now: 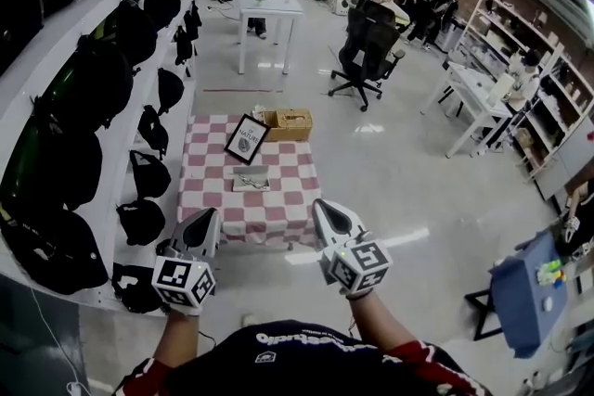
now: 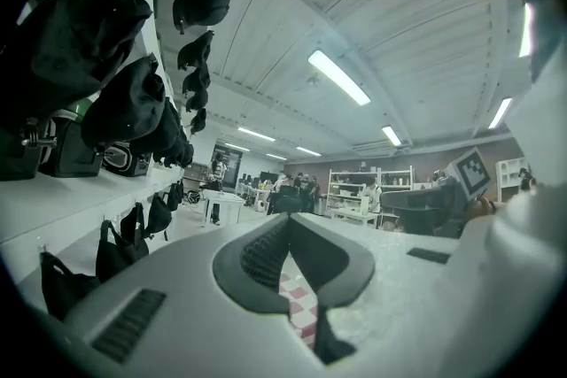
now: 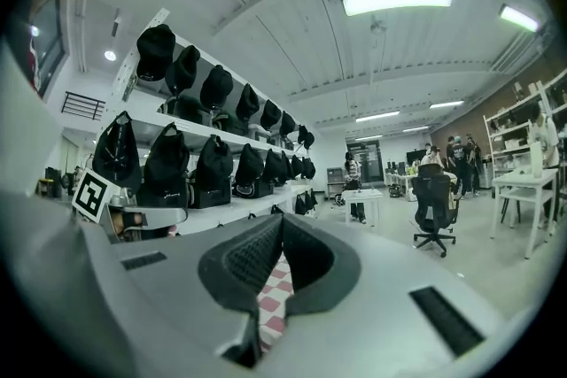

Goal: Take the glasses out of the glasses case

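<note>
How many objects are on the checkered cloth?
3. A framed picture stands at the far side of the cloth, a woven basket beside it at the far right corner, the glasses case near the middle. The basket may hide more.

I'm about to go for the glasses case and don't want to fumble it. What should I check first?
1. Glasses case in view on checkered table: ok.
2. Left claw empty: ok.
3. Right claw empty: ok.
4. Claws open for a grasp: not ok, both shut.
5. Claws at the case: not ok, both short of it.
6. Case lid open: cannot tell.
</note>
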Demonstrator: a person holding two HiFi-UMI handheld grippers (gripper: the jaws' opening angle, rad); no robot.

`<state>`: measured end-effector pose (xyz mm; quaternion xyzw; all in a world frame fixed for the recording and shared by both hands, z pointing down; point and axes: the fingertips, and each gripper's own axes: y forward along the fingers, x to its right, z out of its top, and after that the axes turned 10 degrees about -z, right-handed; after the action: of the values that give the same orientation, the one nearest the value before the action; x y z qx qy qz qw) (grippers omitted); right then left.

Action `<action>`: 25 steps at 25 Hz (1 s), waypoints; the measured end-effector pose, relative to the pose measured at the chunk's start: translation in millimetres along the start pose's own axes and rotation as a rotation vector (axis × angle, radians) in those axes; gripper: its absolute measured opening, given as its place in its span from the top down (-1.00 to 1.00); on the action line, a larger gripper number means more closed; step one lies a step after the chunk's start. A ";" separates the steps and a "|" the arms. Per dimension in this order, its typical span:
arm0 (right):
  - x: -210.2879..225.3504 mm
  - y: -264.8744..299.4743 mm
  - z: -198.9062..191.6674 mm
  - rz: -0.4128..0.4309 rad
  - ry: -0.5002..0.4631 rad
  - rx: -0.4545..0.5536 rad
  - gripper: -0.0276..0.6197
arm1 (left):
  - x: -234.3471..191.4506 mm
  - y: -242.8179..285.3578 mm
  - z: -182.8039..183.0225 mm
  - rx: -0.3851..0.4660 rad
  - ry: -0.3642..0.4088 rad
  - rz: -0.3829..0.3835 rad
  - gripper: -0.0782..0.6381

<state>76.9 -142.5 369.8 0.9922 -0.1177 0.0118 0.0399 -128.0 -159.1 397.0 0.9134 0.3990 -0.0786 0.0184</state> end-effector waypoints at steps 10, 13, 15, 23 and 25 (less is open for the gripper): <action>-21.5 29.7 -6.1 0.008 -0.021 -0.007 0.91 | -30.0 -6.7 -4.5 -0.001 -0.013 0.012 0.76; -25.2 33.8 -4.8 0.012 -0.027 -0.010 0.91 | -33.1 -7.8 -2.9 0.006 -0.015 0.014 0.76; -27.5 37.1 -6.3 0.018 -0.034 -0.015 0.91 | -36.5 -8.0 -3.8 0.011 -0.019 0.020 0.76; -20.2 51.6 -13.6 0.025 -0.047 -0.019 0.91 | -47.5 8.8 -16.1 -0.001 -0.031 0.030 0.76; -14.2 56.5 -16.5 0.027 -0.036 -0.022 0.91 | -48.6 16.7 -16.5 -0.002 -0.025 0.027 0.76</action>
<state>49.6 -192.6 390.0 0.9900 -0.1320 -0.0069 0.0488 -146.2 -204.2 420.5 0.9177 0.3863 -0.0893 0.0254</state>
